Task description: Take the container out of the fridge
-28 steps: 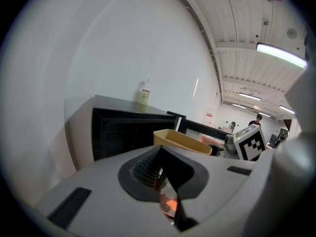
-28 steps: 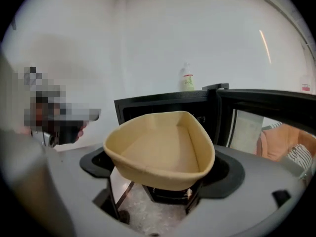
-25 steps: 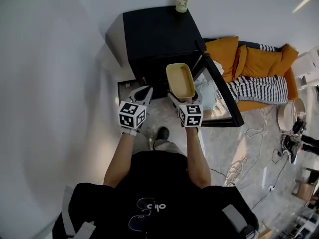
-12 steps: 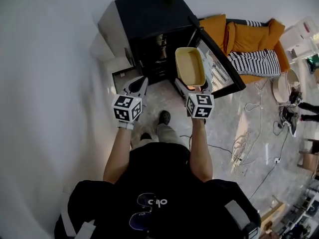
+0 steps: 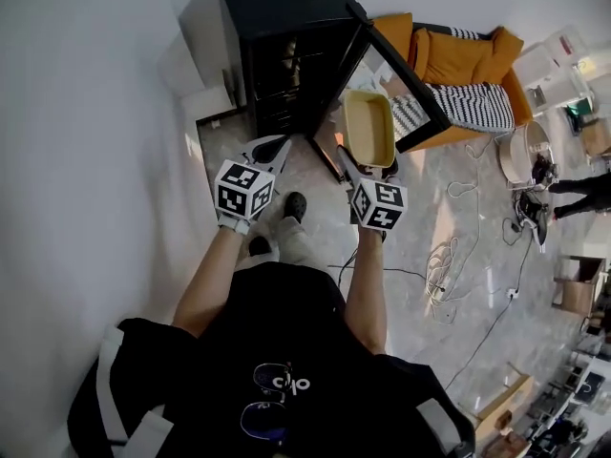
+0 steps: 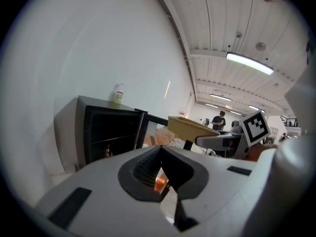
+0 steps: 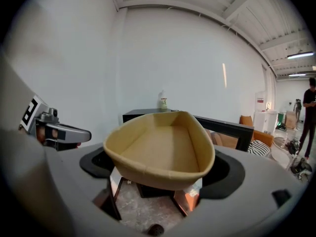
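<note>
A shallow tan container (image 5: 368, 128) (image 7: 160, 147) is held by its near end in my right gripper (image 5: 363, 168) (image 7: 159, 179), which is shut on it; it hangs in the air in front of the fridge. The black mini fridge (image 5: 279, 38) (image 6: 106, 132) stands against the white wall with its glass door (image 5: 396, 74) swung open to the right. My left gripper (image 5: 268, 151) (image 6: 160, 169) is shut with nothing between its jaws, level with the right one and left of it. In the left gripper view the container (image 6: 190, 129) shows at the right.
An orange sofa (image 5: 456, 60) with a striped cushion stands right of the fridge door. A small bottle (image 7: 163, 103) sits on the fridge top. Cables (image 5: 458, 256) trail over the stone floor to the right. A person (image 5: 584, 191) stands at the far right. The white wall runs along the left.
Both grippers have drawn back from the fridge, the right one carrying the container with it. The fridge now lies farther off, toward the upper left of the head view.
</note>
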Available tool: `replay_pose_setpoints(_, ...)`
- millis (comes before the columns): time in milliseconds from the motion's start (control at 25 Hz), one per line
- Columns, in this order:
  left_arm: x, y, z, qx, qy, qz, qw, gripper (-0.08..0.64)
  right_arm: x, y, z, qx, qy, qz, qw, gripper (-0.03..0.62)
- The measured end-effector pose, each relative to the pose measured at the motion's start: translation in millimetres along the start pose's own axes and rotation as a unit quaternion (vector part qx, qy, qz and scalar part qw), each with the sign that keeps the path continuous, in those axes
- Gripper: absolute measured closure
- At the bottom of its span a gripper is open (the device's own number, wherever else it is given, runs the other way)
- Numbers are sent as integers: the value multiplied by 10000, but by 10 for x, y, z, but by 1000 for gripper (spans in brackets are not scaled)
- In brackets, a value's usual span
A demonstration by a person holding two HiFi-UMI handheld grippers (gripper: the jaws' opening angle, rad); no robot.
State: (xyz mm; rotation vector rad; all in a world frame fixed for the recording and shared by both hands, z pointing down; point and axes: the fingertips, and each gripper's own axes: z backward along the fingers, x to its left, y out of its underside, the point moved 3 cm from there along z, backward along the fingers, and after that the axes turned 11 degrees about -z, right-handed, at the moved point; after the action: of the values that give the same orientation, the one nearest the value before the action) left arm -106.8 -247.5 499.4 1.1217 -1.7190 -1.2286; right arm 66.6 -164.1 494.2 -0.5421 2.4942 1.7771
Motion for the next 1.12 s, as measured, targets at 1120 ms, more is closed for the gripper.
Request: replay_pose_setpoints(1120, -1592, -2, -334, -73, 1309, -412, 9905, 560, -767, 608, 1019, -2, 820, -203, 9964, 69)
